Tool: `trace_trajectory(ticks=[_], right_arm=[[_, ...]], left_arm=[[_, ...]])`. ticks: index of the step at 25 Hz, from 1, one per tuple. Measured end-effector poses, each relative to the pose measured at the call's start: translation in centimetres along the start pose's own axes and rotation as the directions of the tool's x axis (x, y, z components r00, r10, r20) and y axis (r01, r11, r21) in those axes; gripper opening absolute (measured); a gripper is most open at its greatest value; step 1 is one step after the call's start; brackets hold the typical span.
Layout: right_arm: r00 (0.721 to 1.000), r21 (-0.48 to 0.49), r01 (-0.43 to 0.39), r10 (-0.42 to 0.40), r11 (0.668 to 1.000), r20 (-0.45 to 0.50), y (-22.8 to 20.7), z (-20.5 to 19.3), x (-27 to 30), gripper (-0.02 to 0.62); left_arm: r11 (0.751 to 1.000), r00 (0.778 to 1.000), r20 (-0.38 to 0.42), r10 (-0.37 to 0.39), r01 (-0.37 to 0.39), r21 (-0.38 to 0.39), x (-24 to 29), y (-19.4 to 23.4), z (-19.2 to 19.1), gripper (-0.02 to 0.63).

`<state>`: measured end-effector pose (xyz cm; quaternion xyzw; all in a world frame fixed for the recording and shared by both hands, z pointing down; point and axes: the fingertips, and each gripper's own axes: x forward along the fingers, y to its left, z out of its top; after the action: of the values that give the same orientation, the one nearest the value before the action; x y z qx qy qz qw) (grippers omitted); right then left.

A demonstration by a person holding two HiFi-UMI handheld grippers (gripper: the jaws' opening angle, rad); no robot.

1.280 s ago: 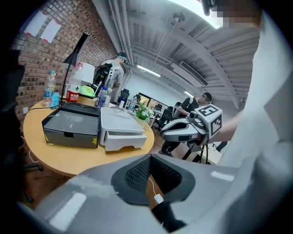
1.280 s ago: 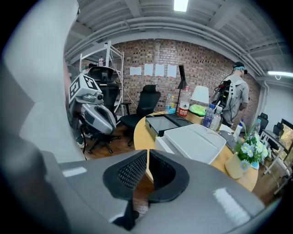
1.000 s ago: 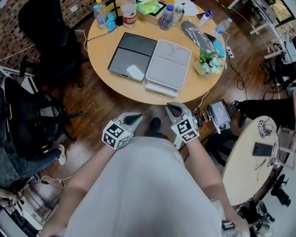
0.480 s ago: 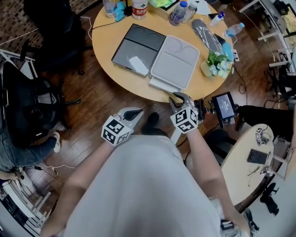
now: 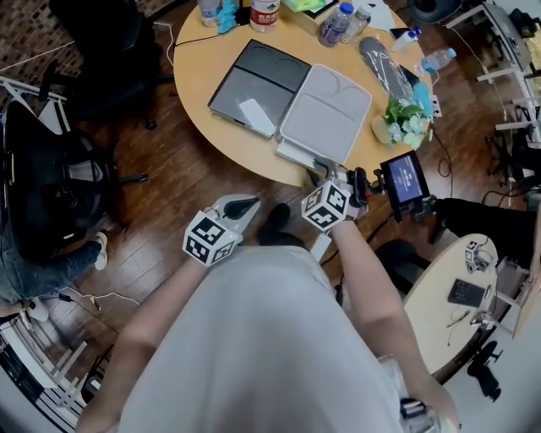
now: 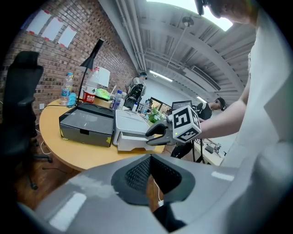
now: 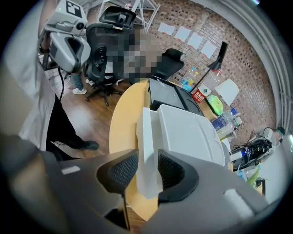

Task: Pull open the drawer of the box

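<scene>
A white box (image 5: pixel 325 114) lies on the round wooden table (image 5: pixel 211 127), with its drawer front (image 5: pixel 297 155) at the near edge. My right gripper (image 5: pixel 325 169) is at that front. In the right gripper view the drawer front (image 7: pixel 147 151) stands upright between the jaws of the right gripper (image 7: pixel 147 171), which are opening; the pads sit close on both sides without squeezing it. My left gripper (image 5: pixel 239 205) hangs off the table over the floor, shut and empty. The left gripper view shows the left gripper (image 6: pixel 149 176) with its pads together and the right gripper (image 6: pixel 158 135) at the drawer (image 6: pixel 130 144).
A black box (image 5: pixel 258 84) lies beside the white one. Bottles (image 5: pixel 338 21) and a small plant (image 5: pixel 403 123) stand at the back and right of the table. A black chair (image 5: pixel 51 186) is at the left, a screen on a stand (image 5: pixel 406 179) at the right.
My right gripper has moved forward from in front of my body to the drawer front, and its jaws have spread around it. The left gripper has stayed where it was.
</scene>
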<state>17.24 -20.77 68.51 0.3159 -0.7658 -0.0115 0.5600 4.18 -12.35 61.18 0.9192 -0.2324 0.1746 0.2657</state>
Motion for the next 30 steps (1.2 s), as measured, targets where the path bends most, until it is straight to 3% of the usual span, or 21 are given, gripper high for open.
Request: trace_trajectory(ticks=[9, 30], right_arm=[[0.996, -0.070, -0.049, 0.043, 0.996, -0.077, 0.8, 0.7, 2.5, 0.150], [0.996, -0.052, -0.055, 0.051, 0.997, -0.069, 2.7, 1.3, 2.0, 0.123]], left_arm=[[0.999, 0.999, 0.013, 0.034, -0.034, -0.029, -1.3, 1.1, -0.4, 0.005], [1.000, 1.000, 0.007, 0.002, -0.003, 0.007, -1.6, 0.6, -0.1, 0.005]])
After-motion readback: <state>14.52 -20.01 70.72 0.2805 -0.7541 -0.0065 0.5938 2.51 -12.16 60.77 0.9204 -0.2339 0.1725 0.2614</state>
